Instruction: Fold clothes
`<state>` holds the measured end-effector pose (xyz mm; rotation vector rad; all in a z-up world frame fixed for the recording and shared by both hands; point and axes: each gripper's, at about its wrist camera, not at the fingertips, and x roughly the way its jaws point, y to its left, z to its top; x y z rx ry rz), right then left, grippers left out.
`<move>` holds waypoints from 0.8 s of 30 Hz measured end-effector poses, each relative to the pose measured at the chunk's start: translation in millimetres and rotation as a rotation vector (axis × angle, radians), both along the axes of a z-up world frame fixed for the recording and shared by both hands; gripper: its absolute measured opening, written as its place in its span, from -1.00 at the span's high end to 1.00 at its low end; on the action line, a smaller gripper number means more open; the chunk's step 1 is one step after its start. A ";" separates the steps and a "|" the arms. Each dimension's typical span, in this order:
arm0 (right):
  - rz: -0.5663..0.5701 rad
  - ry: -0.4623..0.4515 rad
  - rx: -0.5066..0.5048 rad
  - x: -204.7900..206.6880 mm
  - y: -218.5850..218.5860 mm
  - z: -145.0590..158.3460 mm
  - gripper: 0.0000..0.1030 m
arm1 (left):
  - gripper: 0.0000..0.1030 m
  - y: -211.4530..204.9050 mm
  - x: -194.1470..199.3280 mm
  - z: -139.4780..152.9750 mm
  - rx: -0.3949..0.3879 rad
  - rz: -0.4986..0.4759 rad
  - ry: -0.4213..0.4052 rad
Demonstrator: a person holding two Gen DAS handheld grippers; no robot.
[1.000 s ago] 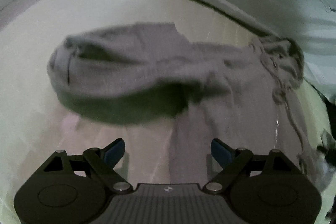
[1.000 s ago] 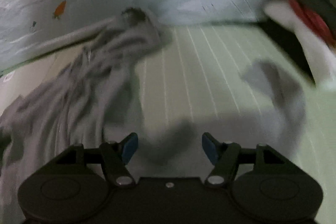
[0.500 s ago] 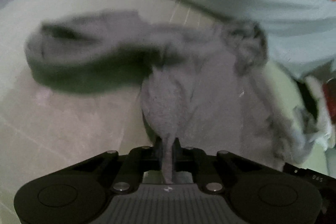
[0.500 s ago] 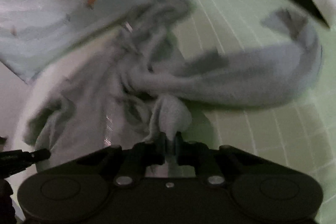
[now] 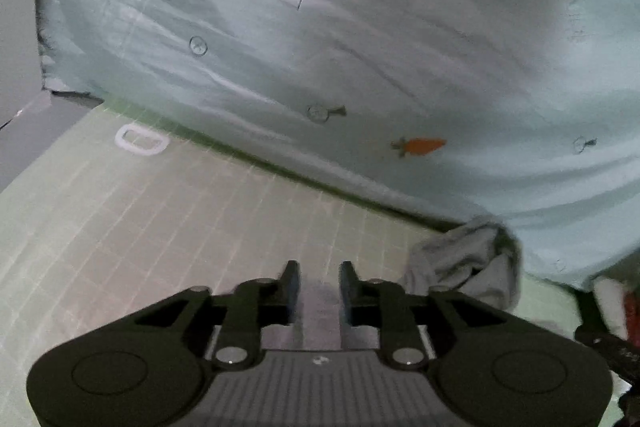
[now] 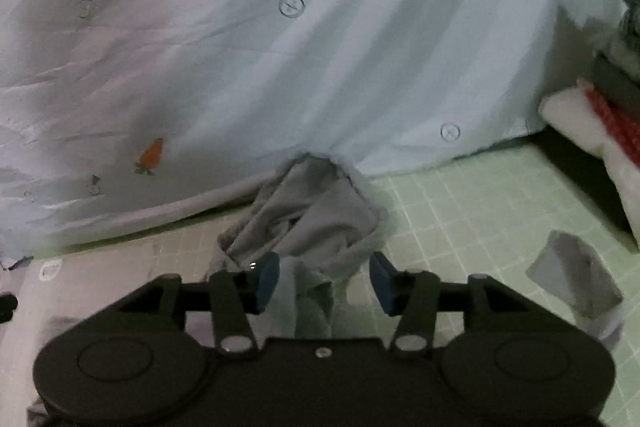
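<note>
Both grippers have just been opening, so the step in hand looks like letting go after a fold: best to clear straight off the soft grey knit garment (image 6: pixel 308 211) without snagging it, then check that the bunched end by the pale blue carrot-print sheet (image 5: pixel 360 47) lies flat. The left gripper (image 5: pixel 319 291) points down at the pale green gridded mat (image 5: pixel 160 227), jaws part spread with nothing between, garment off to its right. The right gripper (image 6: pixel 325 281) tilts down too, jaws spread, a grey fold between the pads, not visibly pinched.
</note>
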<state>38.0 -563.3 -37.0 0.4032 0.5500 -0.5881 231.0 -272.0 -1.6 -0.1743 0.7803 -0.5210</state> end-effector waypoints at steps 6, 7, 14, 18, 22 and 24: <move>-0.044 0.111 0.075 -26.3 25.9 -59.6 0.03 | -0.15 36.3 -10.5 -64.3 0.007 -0.003 0.208; -0.047 0.121 0.093 -30.5 30.7 -68.0 0.05 | -0.15 41.0 -13.1 -74.6 0.001 -0.003 0.248; -0.011 0.162 0.056 -24.9 56.3 -88.0 0.07 | -0.15 47.2 -18.2 -106.8 -0.101 -0.034 0.382; 0.042 0.162 0.027 0.7 65.3 -93.0 0.07 | -0.15 30.0 -9.4 -116.6 -0.090 -0.068 0.396; 0.122 0.273 -0.152 34.4 69.4 -96.6 0.09 | -0.11 17.6 -4.0 -125.9 -0.084 -0.072 0.412; 0.100 0.241 -0.196 35.4 68.7 -90.2 0.24 | 0.10 15.2 -3.9 -126.7 -0.080 -0.064 0.422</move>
